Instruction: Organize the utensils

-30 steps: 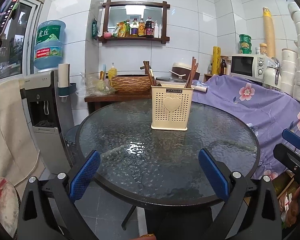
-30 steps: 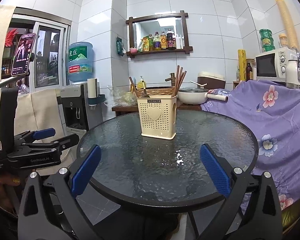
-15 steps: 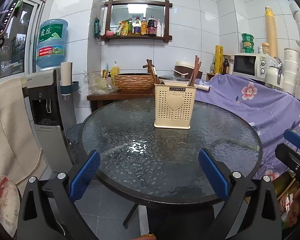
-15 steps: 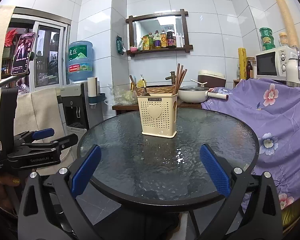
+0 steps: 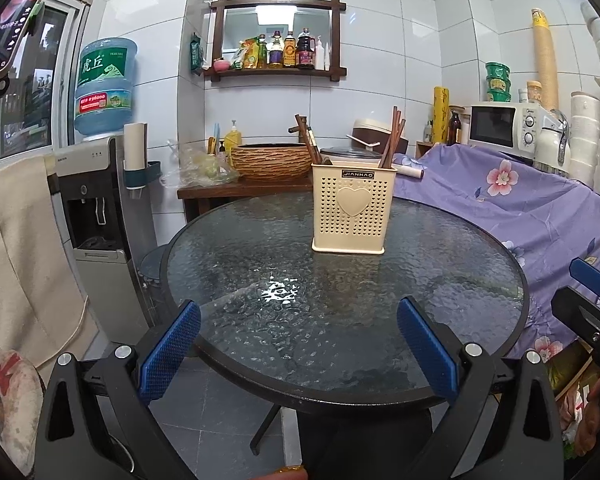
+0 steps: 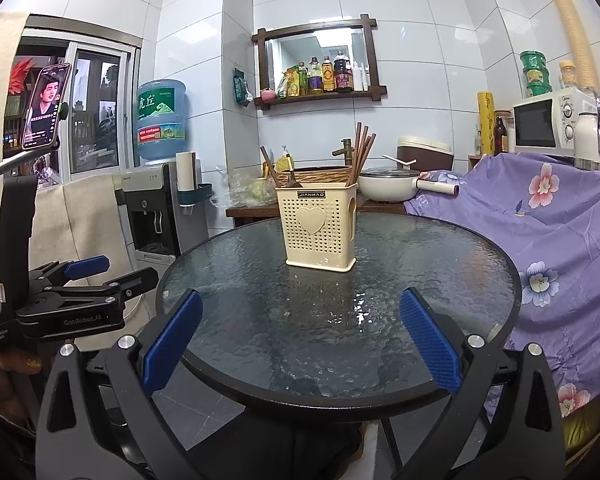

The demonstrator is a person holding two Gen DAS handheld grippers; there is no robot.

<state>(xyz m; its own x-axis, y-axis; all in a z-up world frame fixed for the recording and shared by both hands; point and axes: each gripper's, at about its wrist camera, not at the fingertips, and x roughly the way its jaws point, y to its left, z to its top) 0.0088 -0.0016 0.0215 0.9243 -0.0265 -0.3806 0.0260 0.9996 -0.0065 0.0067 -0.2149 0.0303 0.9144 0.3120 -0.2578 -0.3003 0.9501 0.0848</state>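
grippers [image 5: 298, 344] [image 6: 300, 332] both open, empty; chopsticks [image 6: 360, 152] in caddy [image 6: 320, 228].

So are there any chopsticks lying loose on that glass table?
No, the chopsticks all stand upright in the cream holder, and the glass table around it carries nothing else.

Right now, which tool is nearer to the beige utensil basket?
Left, marginally. Both hover short of the table: left tool to the basket's left, right tool to its right.

Both tools [image 5: 299, 344] [image 6: 300, 338] tip slightly downward; utensil holder [image 5: 351, 209] sits higher in both views; table [image 5: 236, 344] contents unmoved.
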